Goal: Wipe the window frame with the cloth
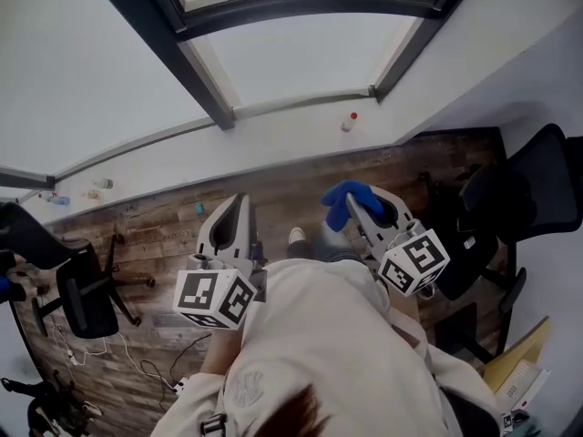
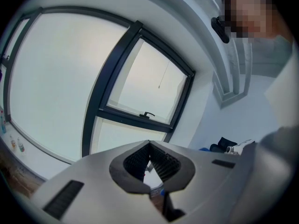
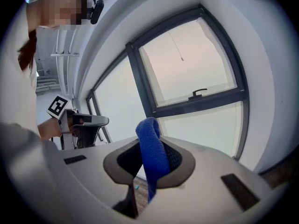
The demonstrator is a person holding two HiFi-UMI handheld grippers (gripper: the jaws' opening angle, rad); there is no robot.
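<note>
Inside right claw (image 3: 152, 149): blue cloth (image 3: 149, 130)

Office space suggested: black swivel chair (image 1: 82, 289) and second chair (image 1: 537, 198) stood on wood-plank floor (image 1: 155, 235), cables (image 1: 127, 358) strewn beside first chair, dark window frame (image 1: 205, 71) set in plain white wall (image 1: 510, 44), small bottle (image 1: 349, 122) left on sill (image 1: 273, 139).

Cream top (image 1: 337, 335), black-and-white marker cubes (image 1: 214, 299)

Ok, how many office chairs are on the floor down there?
2: one chair at the far left of the floor, a second chair at the far right. The person may hide others.
</note>
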